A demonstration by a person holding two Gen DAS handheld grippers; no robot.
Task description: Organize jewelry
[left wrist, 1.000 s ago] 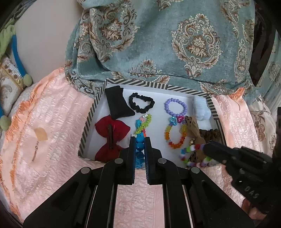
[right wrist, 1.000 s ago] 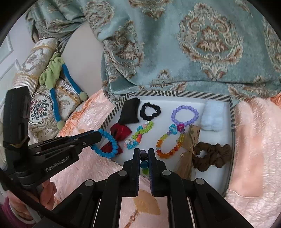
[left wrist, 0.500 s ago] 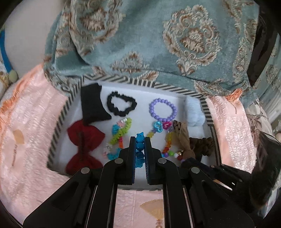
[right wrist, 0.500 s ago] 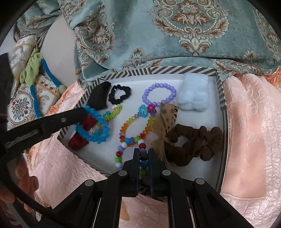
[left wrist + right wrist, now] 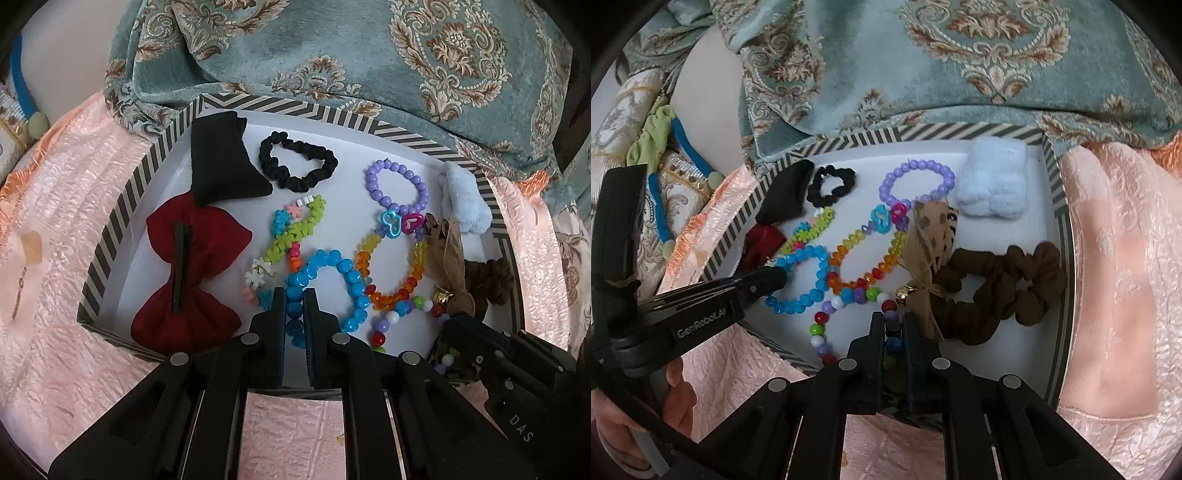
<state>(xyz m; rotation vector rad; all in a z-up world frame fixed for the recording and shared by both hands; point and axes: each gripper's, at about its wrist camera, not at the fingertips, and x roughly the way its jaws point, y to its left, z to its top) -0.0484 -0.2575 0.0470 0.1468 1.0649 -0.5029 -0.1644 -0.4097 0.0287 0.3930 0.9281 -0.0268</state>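
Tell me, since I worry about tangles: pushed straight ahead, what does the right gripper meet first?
Probably the orange-and-yellow crystal bracelet, lying just beyond the multicolored bead bracelet that the right gripper holds. Depth is unclear, so the leopard-print bow beside it might catch instead.

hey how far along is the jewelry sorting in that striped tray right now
Nearly done, it seems. Already lying in the striped tray: red bow, black scrunchie, purple bracelet, brown scrunchie. In hand: the left gripper is shut on the blue bracelet, the right gripper on the multicolor bead bracelet, both low over the tray floor. Left: release both.
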